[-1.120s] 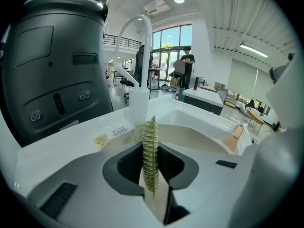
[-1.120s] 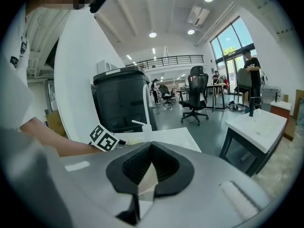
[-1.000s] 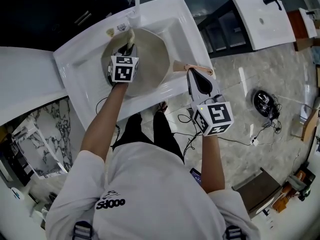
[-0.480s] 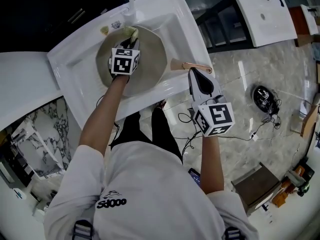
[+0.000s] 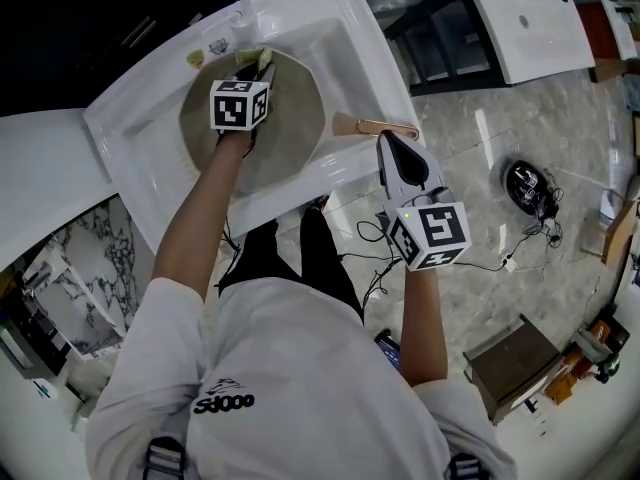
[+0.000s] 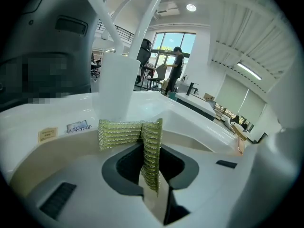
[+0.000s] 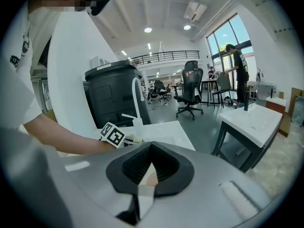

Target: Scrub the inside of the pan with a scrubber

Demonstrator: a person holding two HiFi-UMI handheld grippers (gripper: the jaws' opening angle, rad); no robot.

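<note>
- Pan (image 5: 290, 133): sits in the white sink (image 5: 360, 38). Its inner face is up and its handle (image 5: 385, 125) juts out past the sink's rim.
- Left gripper (image 5: 250, 68): over the pan's far rim, jaws clamped tight on the green scrubber (image 6: 121, 134). The scrubber's free end fans out at that rim.
- Right gripper (image 5: 388, 143): outside the pan at its handle, jaws closed on the handle.

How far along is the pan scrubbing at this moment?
Set up: the left gripper is shut on the scrubber, the right gripper on the handle of the pan. In hand: the scrubber sits at the pan's far inner side. Left: likely the rest of the inside; cleanliness cannot be judged.
</note>
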